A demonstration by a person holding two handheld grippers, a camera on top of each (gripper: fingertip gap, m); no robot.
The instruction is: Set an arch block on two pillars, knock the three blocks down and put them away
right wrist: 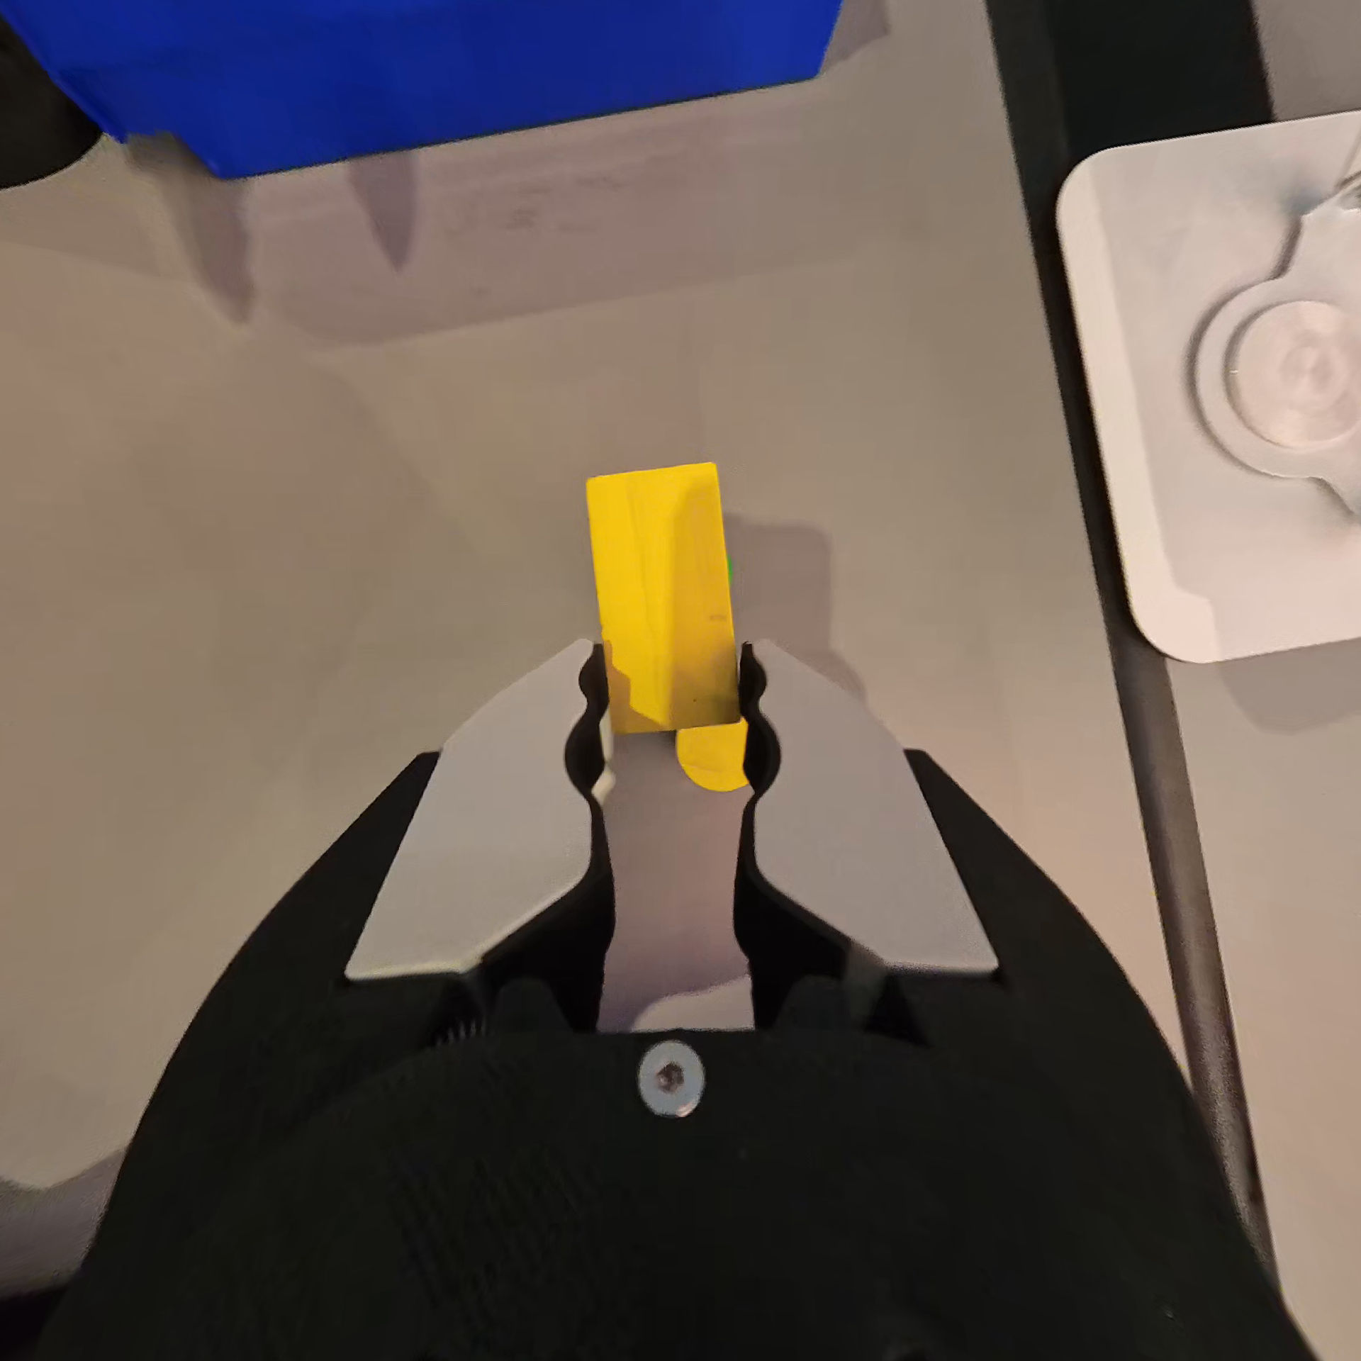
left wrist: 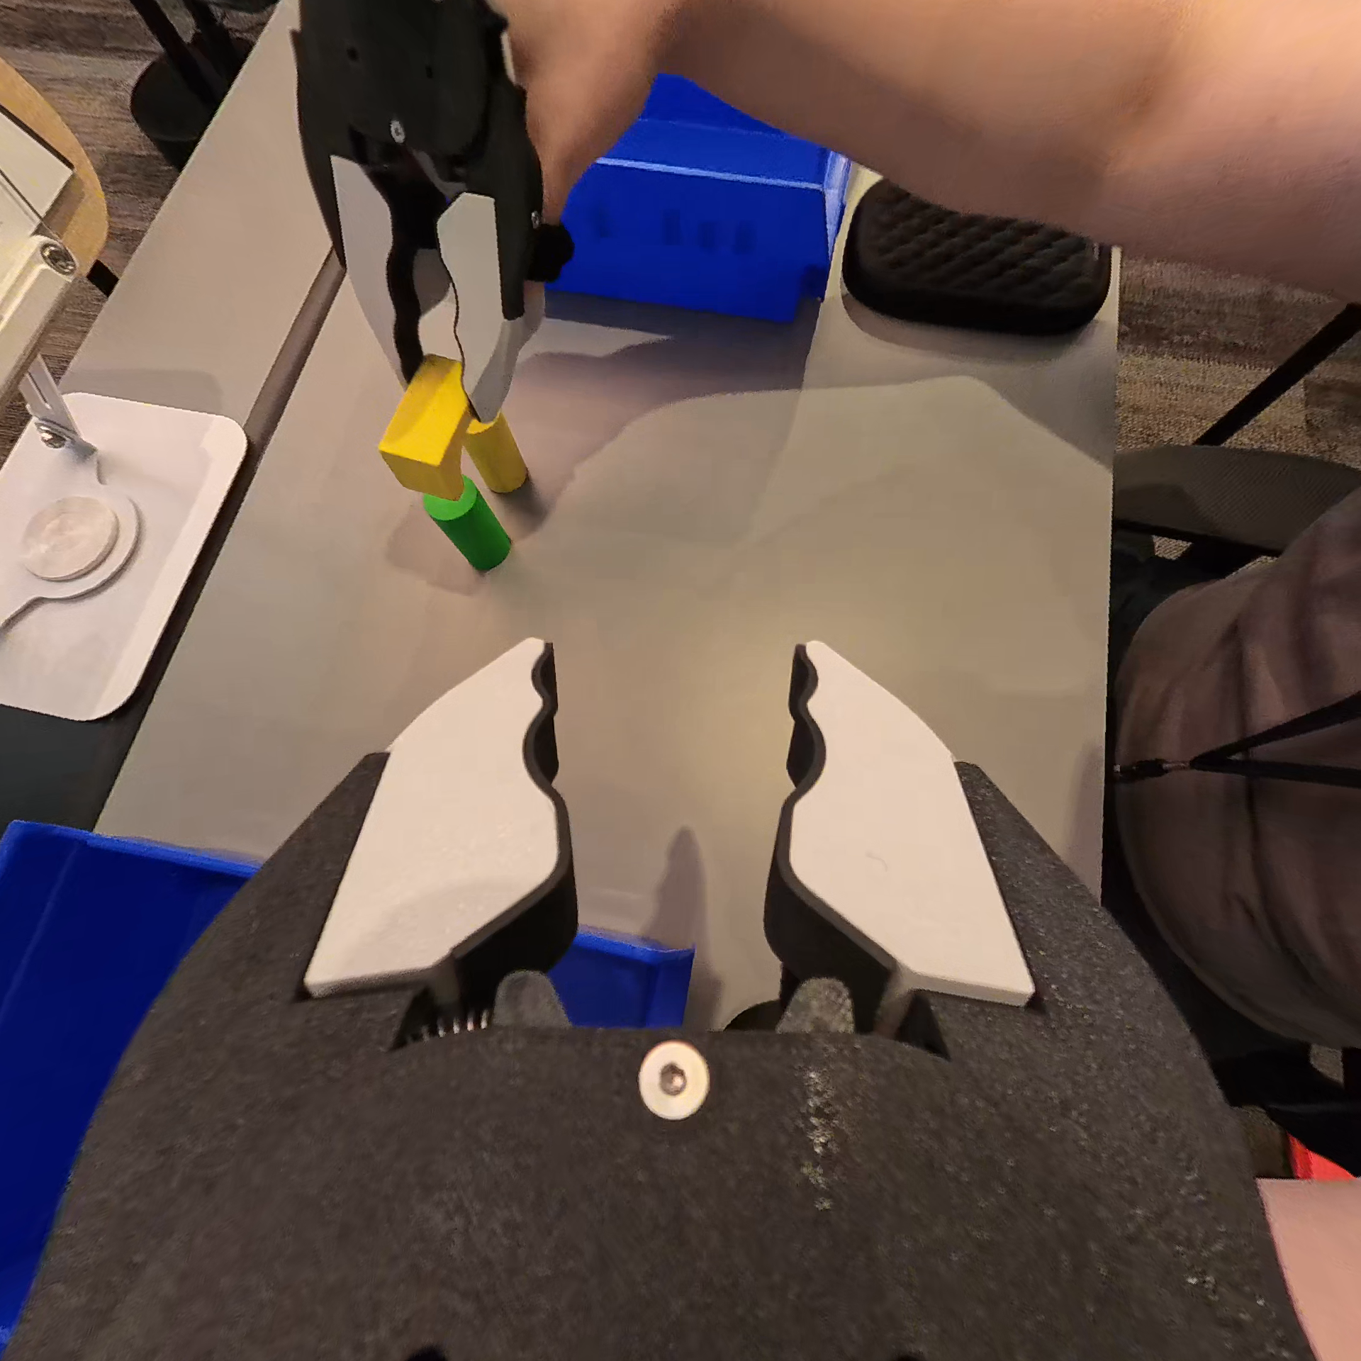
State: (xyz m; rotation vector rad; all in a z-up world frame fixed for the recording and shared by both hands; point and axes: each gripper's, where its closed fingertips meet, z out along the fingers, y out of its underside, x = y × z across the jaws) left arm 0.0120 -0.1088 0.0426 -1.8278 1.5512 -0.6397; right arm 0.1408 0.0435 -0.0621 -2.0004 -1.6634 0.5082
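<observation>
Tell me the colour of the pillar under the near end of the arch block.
Green pillar, clearest in the left wrist view.

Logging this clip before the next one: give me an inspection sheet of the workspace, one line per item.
Surface: grey table, bare in the middle.
Job's things: yellow arch block sitting on a yellow pillar and a green pillar, both upright.
Clutter: two blue bins at opposite ends; white tray on the neighbouring surface.
Grippers: right gripper closed on one end of the arch; left gripper open, empty, away from the blocks.
Cables: black cords beside the table.
Surroundings: carpet, black chair, a person's arm.
</observation>
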